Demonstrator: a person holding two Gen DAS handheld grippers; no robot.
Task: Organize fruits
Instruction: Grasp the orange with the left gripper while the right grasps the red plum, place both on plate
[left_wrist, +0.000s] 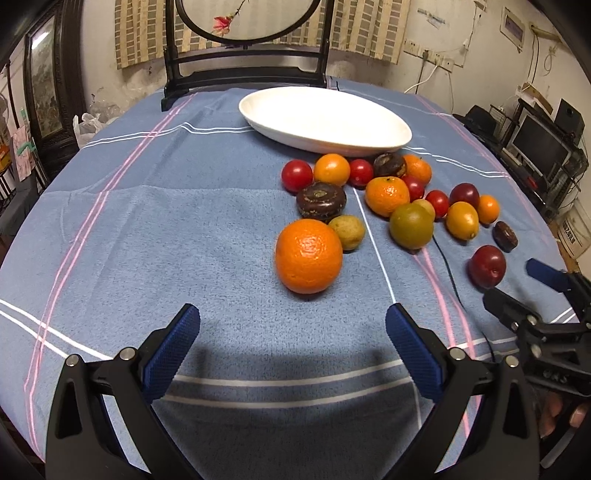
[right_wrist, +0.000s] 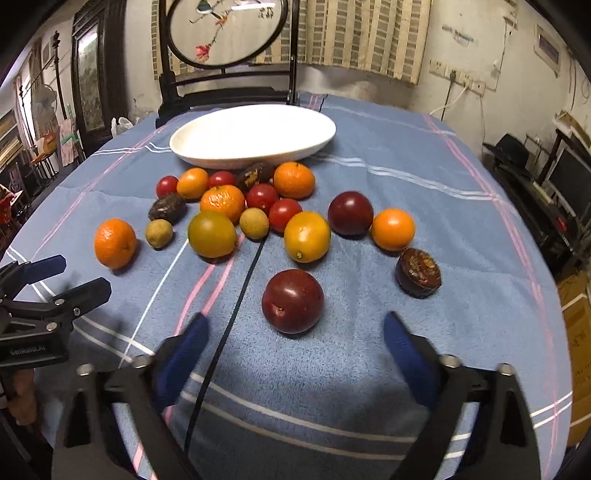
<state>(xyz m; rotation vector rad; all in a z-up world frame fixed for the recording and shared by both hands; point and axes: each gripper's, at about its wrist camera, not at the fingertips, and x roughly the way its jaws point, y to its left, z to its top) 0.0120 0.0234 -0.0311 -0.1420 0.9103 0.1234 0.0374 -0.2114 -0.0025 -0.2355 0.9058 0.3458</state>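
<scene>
Several fruits lie on a blue striped tablecloth in front of an empty white oval plate (left_wrist: 325, 118), which also shows in the right wrist view (right_wrist: 255, 136). My left gripper (left_wrist: 293, 317) is open and empty, just short of a large orange (left_wrist: 308, 255). My right gripper (right_wrist: 295, 325) is open and empty, its fingers to either side of a dark red plum (right_wrist: 293, 301), not touching it. The plum also shows in the left wrist view (left_wrist: 487, 266), as does the right gripper (left_wrist: 517, 284). The left gripper appears at the left of the right wrist view (right_wrist: 55, 277).
Tangerines (right_wrist: 222, 202), red tomatoes (right_wrist: 261, 196), a green-yellow fruit (right_wrist: 211, 233), a yellow citrus (right_wrist: 306, 236), longans (right_wrist: 254, 222) and dark brown fruits (right_wrist: 418, 272) cluster mid-table. A thin black cable (right_wrist: 236, 306) crosses the cloth. A dark wooden screen stand (left_wrist: 243, 74) stands behind the plate.
</scene>
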